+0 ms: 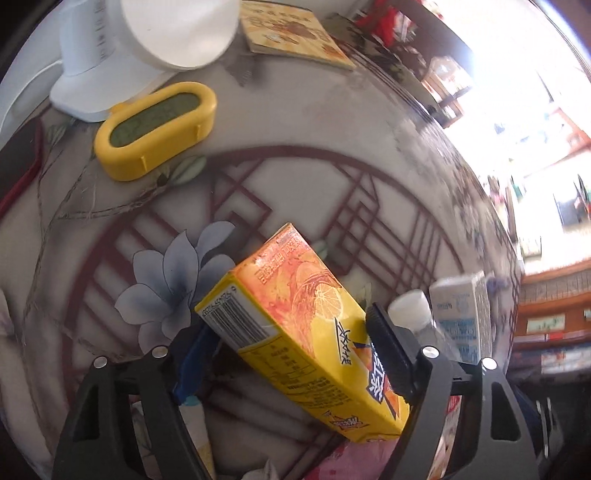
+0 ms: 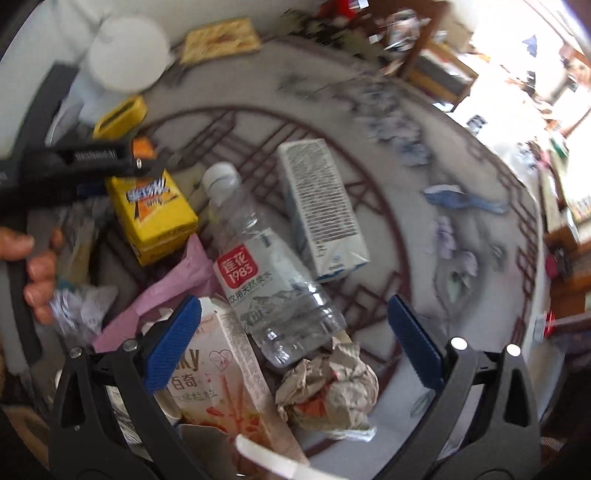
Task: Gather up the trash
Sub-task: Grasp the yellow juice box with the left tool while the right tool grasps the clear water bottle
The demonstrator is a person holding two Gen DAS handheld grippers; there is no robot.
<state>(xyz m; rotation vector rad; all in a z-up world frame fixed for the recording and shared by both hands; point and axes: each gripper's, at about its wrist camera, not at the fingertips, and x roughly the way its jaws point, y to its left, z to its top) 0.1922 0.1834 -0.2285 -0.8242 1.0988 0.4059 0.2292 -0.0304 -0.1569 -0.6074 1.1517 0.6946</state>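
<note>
My left gripper is shut on a yellow lemon-tea carton, held tilted above the table; the carton also shows in the right wrist view with the left gripper's black fingers on it. My right gripper is open above a clear plastic water bottle with a red label. A white-and-blue milk carton lies beside the bottle. A crumpled paper ball, a pink Pocky box and a pink wrapper lie near the right gripper.
A yellow digital clock, a white lamp base and a yellow booklet stand at the table's far side. The patterned tabletop curves away to the right. A crumpled foil scrap lies at left.
</note>
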